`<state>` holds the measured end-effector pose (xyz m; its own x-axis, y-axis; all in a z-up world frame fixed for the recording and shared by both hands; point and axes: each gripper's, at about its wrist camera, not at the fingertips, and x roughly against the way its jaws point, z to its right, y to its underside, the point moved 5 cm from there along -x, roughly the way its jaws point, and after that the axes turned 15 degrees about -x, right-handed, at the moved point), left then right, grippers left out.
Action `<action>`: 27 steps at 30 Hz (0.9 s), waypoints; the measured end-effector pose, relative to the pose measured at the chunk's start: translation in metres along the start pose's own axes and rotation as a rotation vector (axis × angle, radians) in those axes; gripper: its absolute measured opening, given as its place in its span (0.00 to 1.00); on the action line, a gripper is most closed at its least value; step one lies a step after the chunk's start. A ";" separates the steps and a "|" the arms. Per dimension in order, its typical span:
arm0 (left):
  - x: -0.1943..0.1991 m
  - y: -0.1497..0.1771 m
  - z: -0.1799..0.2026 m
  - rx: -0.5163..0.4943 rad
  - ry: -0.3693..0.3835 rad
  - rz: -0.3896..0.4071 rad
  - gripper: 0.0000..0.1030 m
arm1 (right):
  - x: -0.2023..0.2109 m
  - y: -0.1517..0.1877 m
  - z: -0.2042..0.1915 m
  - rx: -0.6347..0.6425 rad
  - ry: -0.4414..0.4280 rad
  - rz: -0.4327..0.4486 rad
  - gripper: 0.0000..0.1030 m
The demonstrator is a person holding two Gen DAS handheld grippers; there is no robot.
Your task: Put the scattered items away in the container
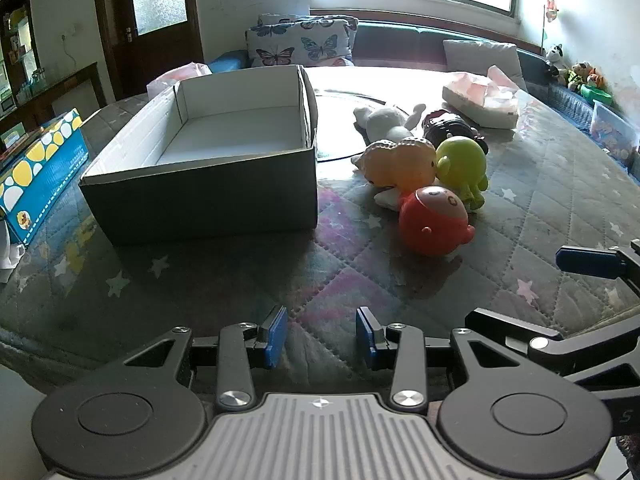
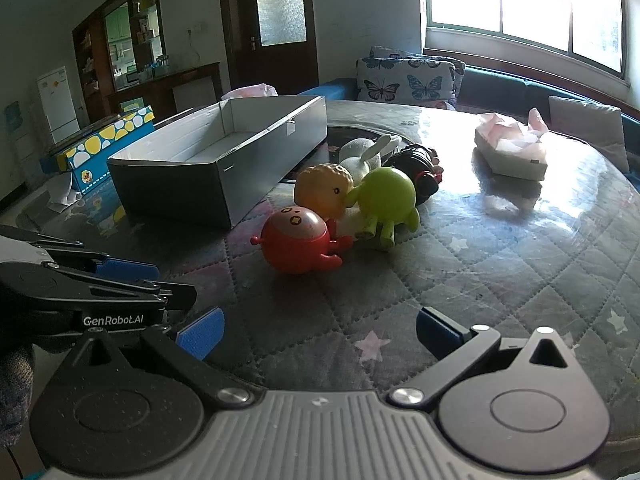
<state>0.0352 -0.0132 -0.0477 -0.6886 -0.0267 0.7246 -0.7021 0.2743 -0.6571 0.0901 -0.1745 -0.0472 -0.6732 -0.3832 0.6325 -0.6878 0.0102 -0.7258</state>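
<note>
An open grey cardboard box (image 1: 200, 196) (image 2: 224, 184) with a white inside stands empty on the quilted table. To its right lies a cluster of toys: a red round figure (image 1: 434, 220) (image 2: 298, 238), a green figure (image 1: 462, 166) (image 2: 386, 196), an orange one (image 1: 404, 162) (image 2: 324, 188), a white plush rabbit (image 1: 386, 122) (image 2: 366, 156) and a black toy (image 1: 450, 126) (image 2: 416, 166). My left gripper (image 1: 322, 334) is open and empty, near the table's front edge. My right gripper (image 2: 320, 334) is open wide and empty, in front of the red figure.
A blue box with yellow and white dots (image 1: 38, 172) (image 2: 106, 144) stands left of the grey box. A tissue pack (image 1: 482, 100) (image 2: 512, 150) lies at the far right. Butterfly cushions (image 1: 298, 44) and a sofa sit behind the table.
</note>
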 end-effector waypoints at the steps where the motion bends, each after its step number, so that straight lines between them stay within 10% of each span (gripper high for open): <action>1: 0.000 0.000 0.000 0.000 -0.001 -0.001 0.39 | 0.000 0.000 0.000 0.000 0.000 0.000 1.00; 27: -0.003 -0.008 -0.005 0.007 -0.009 -0.001 0.39 | -0.011 -0.006 0.003 -0.010 -0.006 -0.015 1.00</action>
<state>0.0436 -0.0102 -0.0434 -0.6893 -0.0355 0.7236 -0.7041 0.2677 -0.6577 0.1020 -0.1730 -0.0503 -0.6608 -0.3892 0.6417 -0.7006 0.0131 -0.7134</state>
